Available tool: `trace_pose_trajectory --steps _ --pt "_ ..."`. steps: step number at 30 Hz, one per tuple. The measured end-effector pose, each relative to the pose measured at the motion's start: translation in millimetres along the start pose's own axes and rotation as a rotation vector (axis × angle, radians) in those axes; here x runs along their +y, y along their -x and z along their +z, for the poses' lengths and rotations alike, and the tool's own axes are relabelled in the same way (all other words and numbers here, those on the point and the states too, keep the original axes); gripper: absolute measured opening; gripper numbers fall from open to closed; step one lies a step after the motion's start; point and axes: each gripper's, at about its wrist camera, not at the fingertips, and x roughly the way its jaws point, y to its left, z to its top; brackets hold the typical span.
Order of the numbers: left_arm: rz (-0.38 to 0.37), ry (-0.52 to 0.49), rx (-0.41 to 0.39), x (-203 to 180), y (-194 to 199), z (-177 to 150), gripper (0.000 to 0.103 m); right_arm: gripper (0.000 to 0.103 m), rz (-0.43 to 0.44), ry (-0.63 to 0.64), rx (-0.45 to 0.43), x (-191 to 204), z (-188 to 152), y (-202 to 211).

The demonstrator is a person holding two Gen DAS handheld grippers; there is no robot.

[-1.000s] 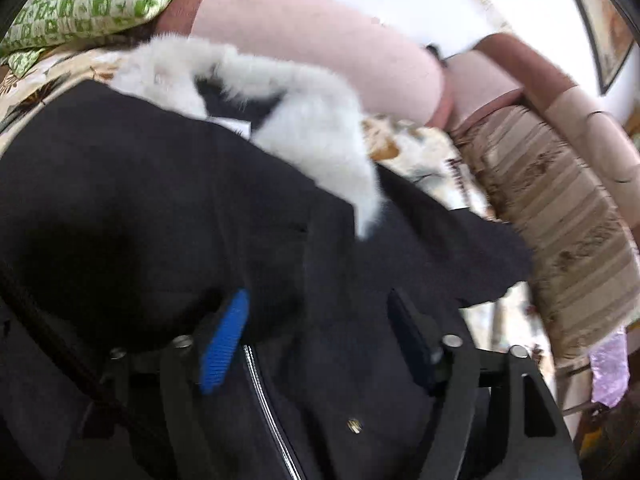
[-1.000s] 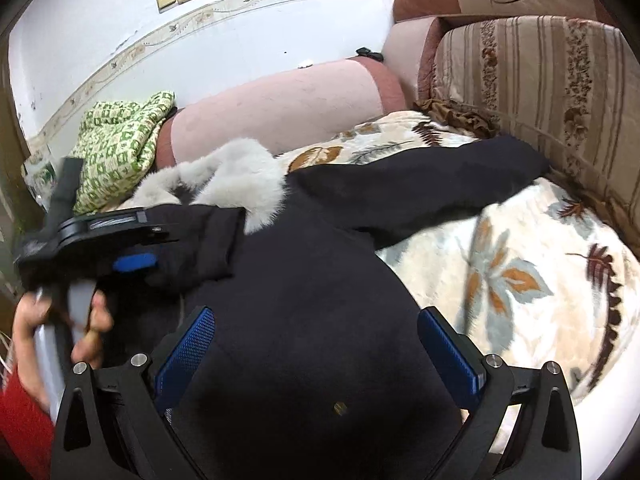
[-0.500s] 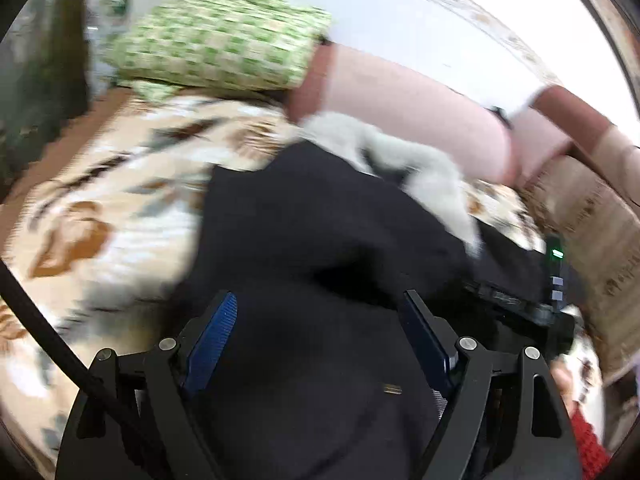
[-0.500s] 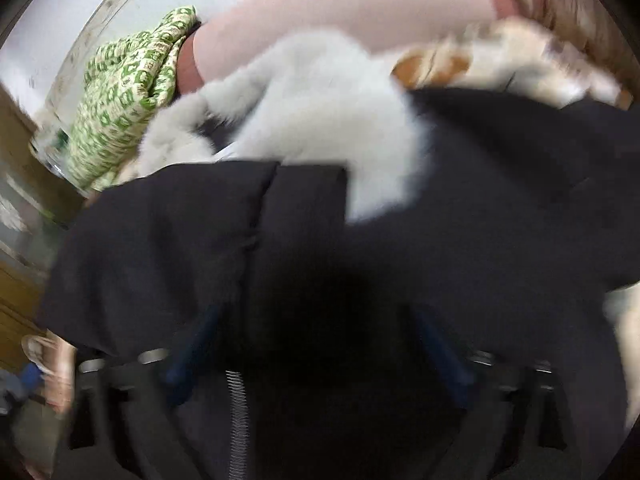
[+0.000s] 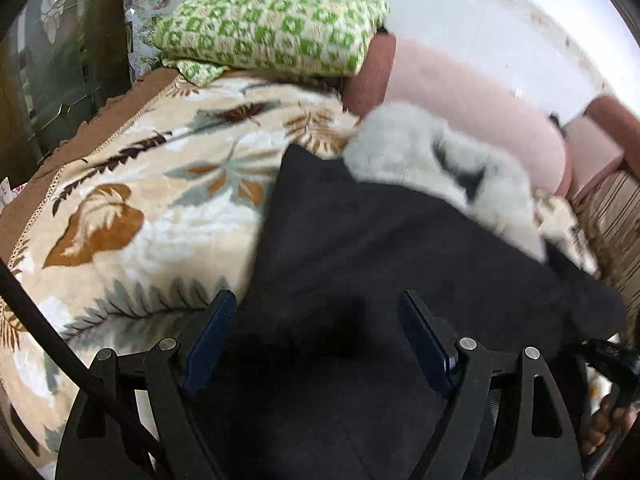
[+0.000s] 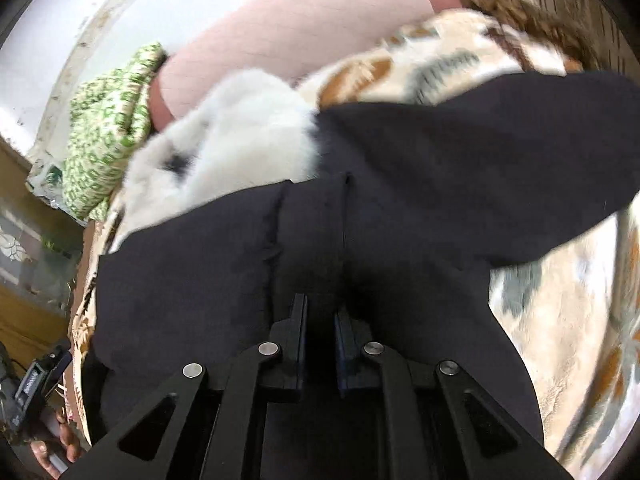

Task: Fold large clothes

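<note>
A black coat (image 5: 380,240) with a white fur collar (image 5: 432,168) lies on a leaf-patterned blanket (image 5: 132,208) on a sofa. My left gripper (image 5: 316,320) is open, its jaws wide apart just above the coat's lower left part, holding nothing. In the right wrist view the coat (image 6: 440,168) fills the middle, with the fur collar (image 6: 240,144) behind it. My right gripper (image 6: 321,320) is shut on a fold of the coat's black fabric near its front placket. One sleeve (image 6: 540,140) stretches out to the right.
A pink bolster (image 5: 460,92) runs along the white wall at the back. A green patterned cushion (image 5: 272,28) sits at the far left end. A striped sofa arm (image 5: 616,208) stands at the right. The blanket's brown edge (image 5: 80,128) drops off to the left.
My left gripper let go of the coat, opened and pulled back to the left. My right gripper moved in over the coat and closed on its fabric.
</note>
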Motion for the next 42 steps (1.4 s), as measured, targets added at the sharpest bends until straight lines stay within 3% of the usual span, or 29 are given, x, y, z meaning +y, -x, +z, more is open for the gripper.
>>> trace_pose_trajectory --steps 4,12,14,16,17,22,25,29,35,36,37,38,39,42 --pt "0.094 -0.042 0.053 -8 -34 -14 0.082 0.013 0.006 -0.028 0.015 -8 -4 -18" --pt "0.155 -0.095 0.063 -19 -32 -15 0.082 0.014 0.101 -0.074 -0.012 -31 -3 -17" --pt "0.099 -0.072 0.08 -17 -18 -14 0.082 0.033 0.102 -0.082 -0.044 -35 -1 2" --pt "0.022 -0.046 0.076 -18 7 -16 0.082 0.07 0.101 -0.082 -0.138 -47 0 32" --pt "0.002 -0.041 0.069 -19 19 -18 0.082 0.074 0.086 -0.085 -0.197 -58 2 50" --pt "-0.093 -0.032 0.022 -28 68 -38 0.082 0.076 -0.095 -0.215 -0.328 -156 18 99" --pt "-0.089 -0.067 0.014 -38 75 -47 0.082 0.076 -0.165 -0.377 -0.363 -226 29 113" --pt "-0.028 -0.108 0.004 -47 71 -49 0.082 0.076 -0.105 -0.586 -0.426 -302 44 127" --pt "-0.016 -0.073 0.022 -45 66 -48 0.082 0.076 0.007 -0.692 -0.422 -346 77 113" --pt "-0.006 -0.08 0.022 -47 66 -48 0.082 0.073 0.003 -0.706 -0.427 -350 81 110" --pt "0.006 -0.086 0.021 -48 66 -49 0.082 0.041 0.0 -0.711 -0.426 -348 84 108" --pt "0.013 -0.087 0.019 -48 67 -49 0.082 0.023 0.014 -0.711 -0.409 -344 88 101" --pt "0.022 -0.088 0.015 -48 68 -51 0.082 0.018 0.025 -0.711 -0.385 -344 91 99" --pt "0.04 -0.084 0.001 -46 70 -55 0.082 0.011 -0.071 -0.609 -0.392 -319 104 115"
